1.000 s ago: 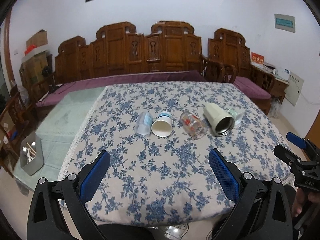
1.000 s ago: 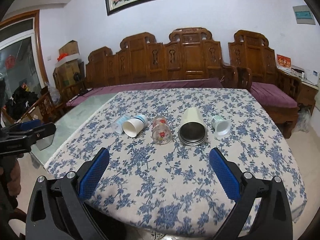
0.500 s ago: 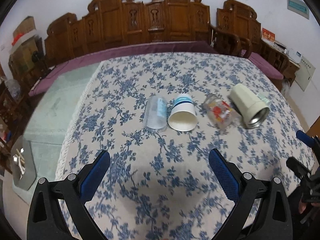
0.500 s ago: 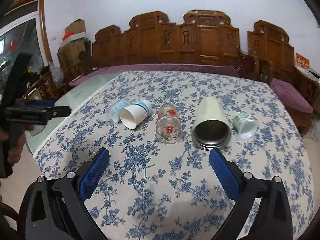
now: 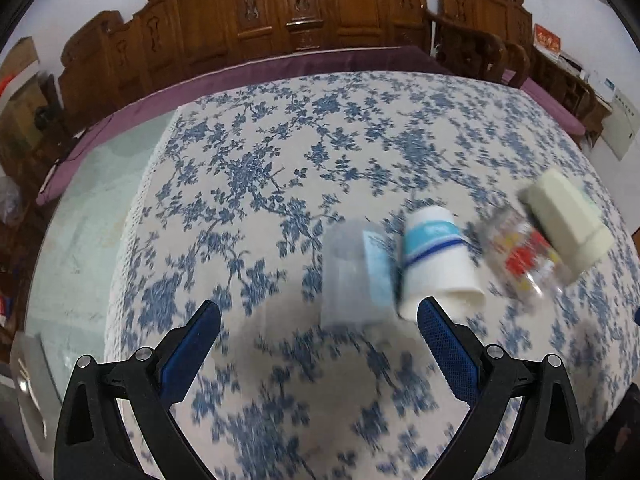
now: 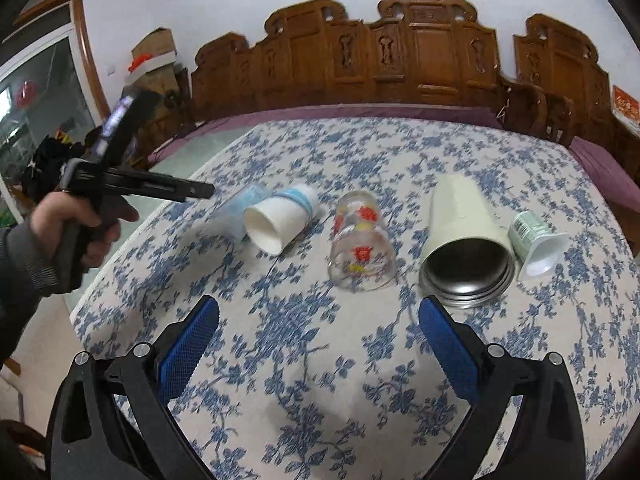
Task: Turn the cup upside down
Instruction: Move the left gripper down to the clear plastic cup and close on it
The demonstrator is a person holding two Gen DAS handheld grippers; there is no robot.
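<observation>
Several cups lie on their sides in a row on the flowered tablecloth (image 6: 304, 360). From the left: a clear plastic cup (image 5: 352, 276) (image 6: 236, 208), a white paper cup with blue bands (image 5: 436, 260) (image 6: 280, 224), a printed glass (image 5: 524, 264) (image 6: 360, 244), a cream metal tumbler (image 5: 568, 216) (image 6: 464, 232) and a small white cup (image 6: 536, 240). My left gripper (image 5: 318, 332) is open and empty, just before the clear cup. It also shows in the right wrist view (image 6: 200, 190). My right gripper (image 6: 318, 334) is open and empty, before the glass and tumbler.
A carved wooden bench (image 6: 400, 60) with a purple cushion runs along the far edge of the table. A pale green cloth (image 5: 88, 216) covers the table's left part. Boxes (image 6: 154, 52) stand at the back left.
Both grippers have moved forward and down toward the cups. The left gripper has shifted left, so the clear cup now lies between its open fingers' line.
</observation>
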